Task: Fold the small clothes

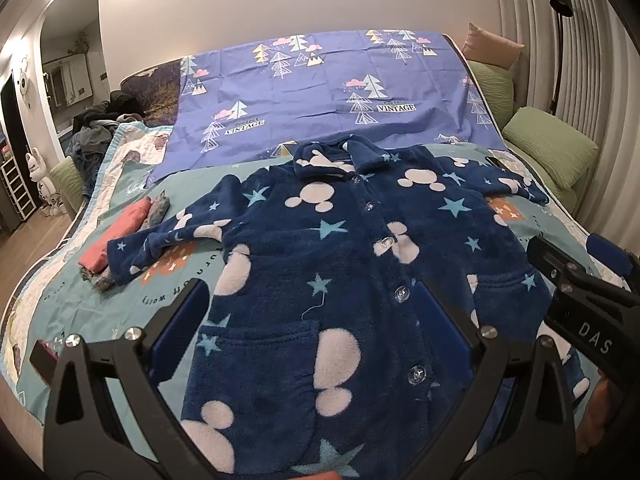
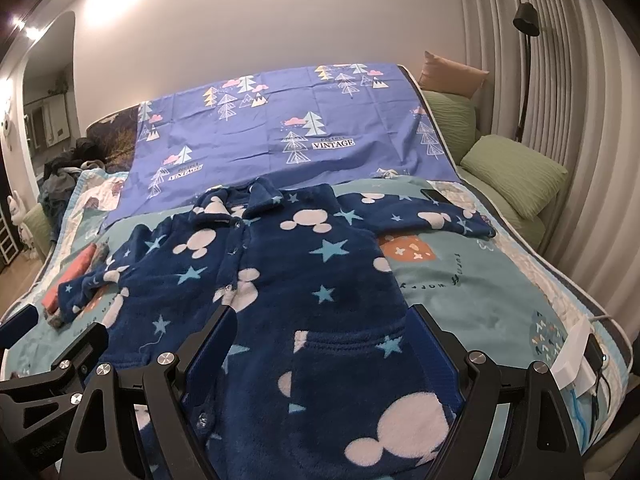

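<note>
Okay, I've got the blue fleece top (image 1: 332, 264) spread flat and face up on the quilt (image 1: 132, 312), buttons done up down the front, collar away from me near the purple sheet (image 1: 320, 92), hem towards me. Both sleeves are thrown out wide: the left sleeve (image 1: 160, 244) runs out and lies over a small stack of folded clothes (image 1: 120, 236), the right sleeve (image 2: 432, 216) stretches towards the green pillows (image 2: 516, 176). My left gripper (image 1: 316, 344) hangs over the lower front on the left pocket side, jaws wide apart, nothing between them. My right gripper (image 2: 324, 356) sits over the right pocket, jaws spread as well, gripping nothing; I can see its black body off to the side in the left camera too. So I read this as the very start of the fold, laid out but no crease made yet. Next I'd want a sleeve brought in across the chest, and that means reaching out to a cuff, closing on the fleece alone and not the quilt underneath. The left cuff is the tricky one, I reckon, since it rests on that folded pile and a careless pull could drag the pile apart. Thick fleece should hold a fold loosely, so I'd lay it down, not flick it. A white charger block (image 2: 576, 352) sits at the quilt's right edge, well clear.
</note>
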`<state>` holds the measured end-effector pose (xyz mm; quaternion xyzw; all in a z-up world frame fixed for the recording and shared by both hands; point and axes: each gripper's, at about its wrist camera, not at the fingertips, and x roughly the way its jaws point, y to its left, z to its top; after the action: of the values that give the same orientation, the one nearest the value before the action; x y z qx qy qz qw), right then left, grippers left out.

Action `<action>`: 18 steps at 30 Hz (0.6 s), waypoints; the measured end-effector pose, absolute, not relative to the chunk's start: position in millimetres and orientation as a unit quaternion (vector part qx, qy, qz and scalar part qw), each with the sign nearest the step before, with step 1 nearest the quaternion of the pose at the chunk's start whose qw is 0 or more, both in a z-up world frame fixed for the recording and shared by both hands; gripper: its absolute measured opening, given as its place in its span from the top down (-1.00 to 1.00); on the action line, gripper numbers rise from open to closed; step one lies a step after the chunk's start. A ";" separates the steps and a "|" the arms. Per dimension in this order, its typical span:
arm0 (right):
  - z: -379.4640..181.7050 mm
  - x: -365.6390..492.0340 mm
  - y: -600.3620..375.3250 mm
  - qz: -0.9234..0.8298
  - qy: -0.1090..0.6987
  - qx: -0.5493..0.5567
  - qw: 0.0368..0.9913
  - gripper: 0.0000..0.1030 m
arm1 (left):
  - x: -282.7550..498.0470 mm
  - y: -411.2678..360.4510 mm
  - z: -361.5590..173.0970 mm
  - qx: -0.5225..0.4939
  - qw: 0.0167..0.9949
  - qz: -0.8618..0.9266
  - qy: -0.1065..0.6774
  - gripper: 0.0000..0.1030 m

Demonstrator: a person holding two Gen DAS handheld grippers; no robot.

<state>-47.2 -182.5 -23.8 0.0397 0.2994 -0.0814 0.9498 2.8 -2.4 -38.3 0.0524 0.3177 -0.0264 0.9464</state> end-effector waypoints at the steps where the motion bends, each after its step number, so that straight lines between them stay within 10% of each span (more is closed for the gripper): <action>1: -23.8 -46.7 -183.0 -0.082 0.299 0.040 0.950 -0.71 | 3.5 -2.5 -38.2 0.052 0.946 -0.027 0.318 -0.96; 18: -19.7 -42.0 -177.8 -0.082 0.302 0.031 0.949 -0.70 | 6.7 0.5 -40.6 0.044 0.945 -0.029 0.322 -0.96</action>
<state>-42.0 -177.8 -19.7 0.0314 0.3024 -0.0815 0.9492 6.7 0.5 -40.6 0.0435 0.3218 -0.0291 0.9454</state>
